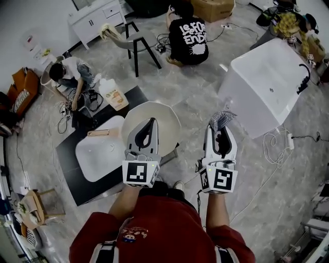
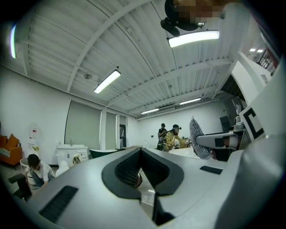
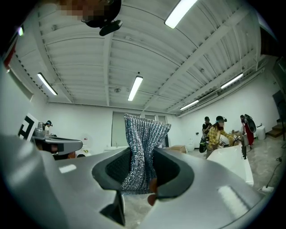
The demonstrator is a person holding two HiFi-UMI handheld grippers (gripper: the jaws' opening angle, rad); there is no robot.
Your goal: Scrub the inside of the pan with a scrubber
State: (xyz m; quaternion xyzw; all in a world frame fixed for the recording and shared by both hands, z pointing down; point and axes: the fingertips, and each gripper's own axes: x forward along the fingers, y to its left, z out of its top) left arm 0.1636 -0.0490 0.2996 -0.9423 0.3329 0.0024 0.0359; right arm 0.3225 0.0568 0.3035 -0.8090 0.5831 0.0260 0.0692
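Left gripper [image 1: 150, 123] pressed together, right gripper [image 1: 221, 130] pinching scrubber [image 1: 223, 118] — both held forward, level.

A white bathtub [image 1: 267, 85] stands on the grey floor [image 1: 195, 87] at the right. At the left, a white basin [image 1: 97, 154] lies on a black mat [image 1: 67, 159]. Beyond it one person [image 1: 69, 74] sits on the floor. Another person [image 1: 187, 36], in a black printed shirt, crouches beside a black stool [image 1: 138, 43]. A white cabinet [image 1: 97, 15] stands against the far wall.
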